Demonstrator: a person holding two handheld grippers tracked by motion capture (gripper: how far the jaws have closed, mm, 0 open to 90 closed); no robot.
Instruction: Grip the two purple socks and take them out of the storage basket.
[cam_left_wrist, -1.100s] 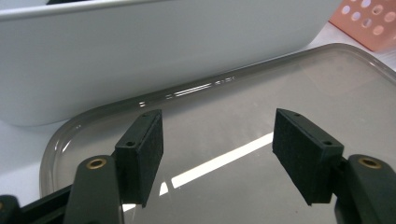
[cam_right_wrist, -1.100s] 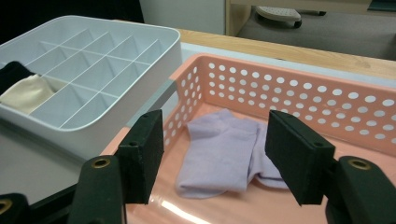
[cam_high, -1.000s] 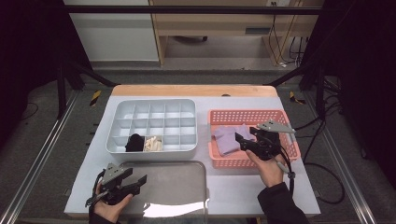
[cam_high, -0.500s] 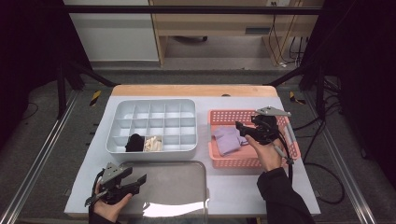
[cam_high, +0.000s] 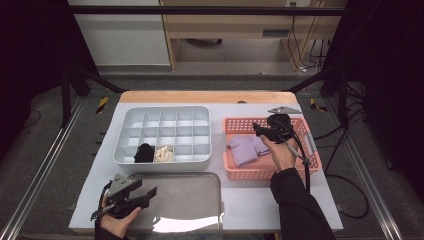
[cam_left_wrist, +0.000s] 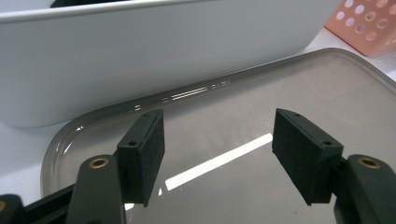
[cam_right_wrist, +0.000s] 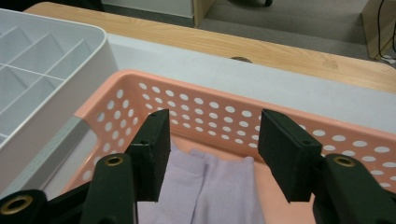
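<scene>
In the pink basket (cam_right_wrist: 201, 105), the lilac cloth (cam_right_wrist: 210, 186) lies just below the right gripper (cam_right_wrist: 212, 154), whose parted, empty fingers (cam_right_wrist: 285, 149) hover above it, while the left gripper (cam_left_wrist: 219, 154) gapes empty over the grey tray (cam_left_wrist: 355, 88).

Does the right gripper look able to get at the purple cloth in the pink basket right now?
Probably yes. The right gripper hangs over the pink basket with its jaws open, and the purple cloth lies uncovered just below them, with nothing between.
</scene>
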